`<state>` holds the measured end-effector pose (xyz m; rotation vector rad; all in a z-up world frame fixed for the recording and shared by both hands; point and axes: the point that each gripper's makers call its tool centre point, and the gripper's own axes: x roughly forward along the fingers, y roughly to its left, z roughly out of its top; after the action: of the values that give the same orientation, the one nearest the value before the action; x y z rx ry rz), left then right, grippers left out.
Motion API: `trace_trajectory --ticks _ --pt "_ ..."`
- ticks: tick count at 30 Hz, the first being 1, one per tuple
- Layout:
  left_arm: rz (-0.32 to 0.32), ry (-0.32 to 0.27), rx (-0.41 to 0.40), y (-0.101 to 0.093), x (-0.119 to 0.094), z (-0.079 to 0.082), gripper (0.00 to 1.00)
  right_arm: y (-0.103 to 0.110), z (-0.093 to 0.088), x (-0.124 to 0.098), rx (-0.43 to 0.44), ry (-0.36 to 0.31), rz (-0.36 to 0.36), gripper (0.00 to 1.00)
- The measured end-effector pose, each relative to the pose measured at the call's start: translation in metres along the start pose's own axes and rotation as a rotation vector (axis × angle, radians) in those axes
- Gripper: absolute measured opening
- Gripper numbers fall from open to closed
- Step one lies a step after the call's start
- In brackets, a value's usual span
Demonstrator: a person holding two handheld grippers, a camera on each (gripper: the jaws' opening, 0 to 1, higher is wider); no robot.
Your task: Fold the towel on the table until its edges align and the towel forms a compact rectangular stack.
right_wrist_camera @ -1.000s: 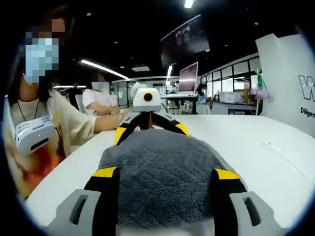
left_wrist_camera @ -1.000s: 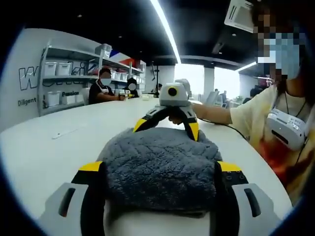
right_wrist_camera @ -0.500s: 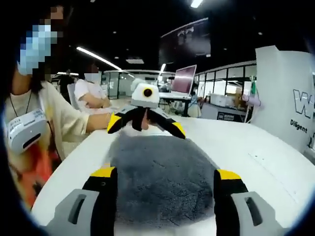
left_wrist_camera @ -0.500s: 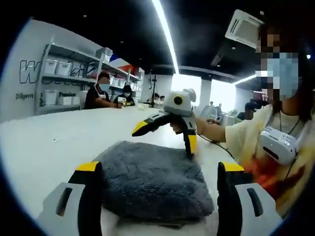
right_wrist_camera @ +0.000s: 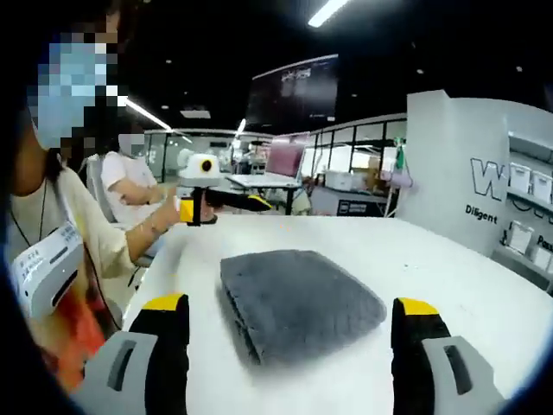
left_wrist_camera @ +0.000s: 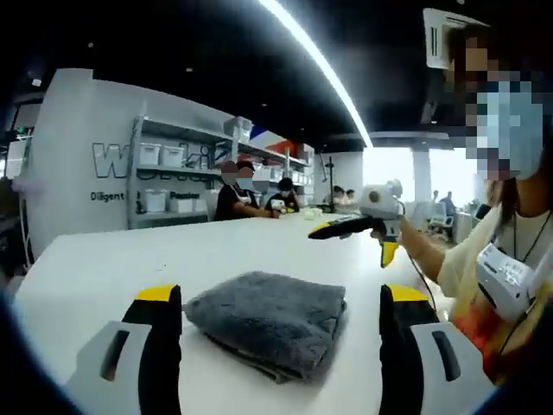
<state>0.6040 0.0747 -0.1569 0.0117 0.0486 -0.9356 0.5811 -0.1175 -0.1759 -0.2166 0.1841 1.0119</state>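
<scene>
The grey towel (left_wrist_camera: 272,318) lies folded in a thick rectangular stack on the white table (left_wrist_camera: 95,268), with nothing holding it. My left gripper (left_wrist_camera: 282,298) is open, its yellow-tipped jaws wide apart, short of the towel. In the left gripper view my right gripper (left_wrist_camera: 352,242) hangs in a hand above the table beyond the towel, jaws spread. The right gripper view has the towel (right_wrist_camera: 298,303) from the other side, with my right gripper (right_wrist_camera: 291,304) open and short of it. Behind it my left gripper (right_wrist_camera: 223,207) floats open above the table (right_wrist_camera: 484,303).
The person holding the grippers (left_wrist_camera: 510,259) stands at the table's side. Other people (left_wrist_camera: 238,190) sit at the far end of it. Shelves with white bins (left_wrist_camera: 164,177) line a wall. A monitor (right_wrist_camera: 281,160) and desks stand behind in the right gripper view.
Both grippers have drawn back and lifted away from the towel, which they reached over a second ago. The towel stays folded on the table and looks smaller in both views.
</scene>
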Motion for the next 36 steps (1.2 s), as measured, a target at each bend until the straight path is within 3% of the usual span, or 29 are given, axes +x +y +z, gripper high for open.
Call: trace_trajectory --ticks 4,6,8,11,13,16,18,22,27,36 --pt "0.158 0.048 0.033 0.018 -0.016 -0.024 0.97 -0.004 -0.012 -0.004 0.027 0.005 -0.071 0.99" --pt "0.183 0.046 0.029 0.021 -0.02 -0.029 0.99 -0.006 -0.011 -0.007 0.026 -0.04 -0.099 0.99" --pt "0.215 0.042 0.015 0.026 -0.022 -0.033 0.99 -0.005 -0.016 -0.009 0.036 -0.043 -0.114 0.99" --pt "0.234 0.056 0.021 0.034 -0.021 -0.042 0.99 -0.018 -0.026 -0.014 -0.01 -0.02 -0.198 0.99" --pt "0.25 0.064 0.03 0.041 -0.017 -0.048 0.99 -0.025 -0.039 -0.017 -0.017 0.054 -0.242 0.99" --pt "0.253 0.027 0.051 0.041 -0.011 -0.048 0.97 -0.031 -0.04 -0.02 -0.025 0.04 -0.271 0.99" --pt "0.222 0.028 0.082 0.034 -0.01 -0.043 0.97 -0.033 -0.043 -0.023 0.048 0.02 -0.268 0.99" --pt "0.261 0.035 0.069 0.04 -0.014 -0.047 0.97 -0.039 -0.041 -0.032 0.071 -0.006 -0.29 0.99" --pt "0.254 0.081 0.068 0.035 -0.012 -0.059 0.97 -0.043 -0.035 -0.04 0.014 -0.012 -0.344 0.99" --pt "0.243 0.081 0.054 0.026 -0.016 -0.065 0.96 -0.038 -0.047 -0.035 -0.052 0.068 -0.326 0.99"
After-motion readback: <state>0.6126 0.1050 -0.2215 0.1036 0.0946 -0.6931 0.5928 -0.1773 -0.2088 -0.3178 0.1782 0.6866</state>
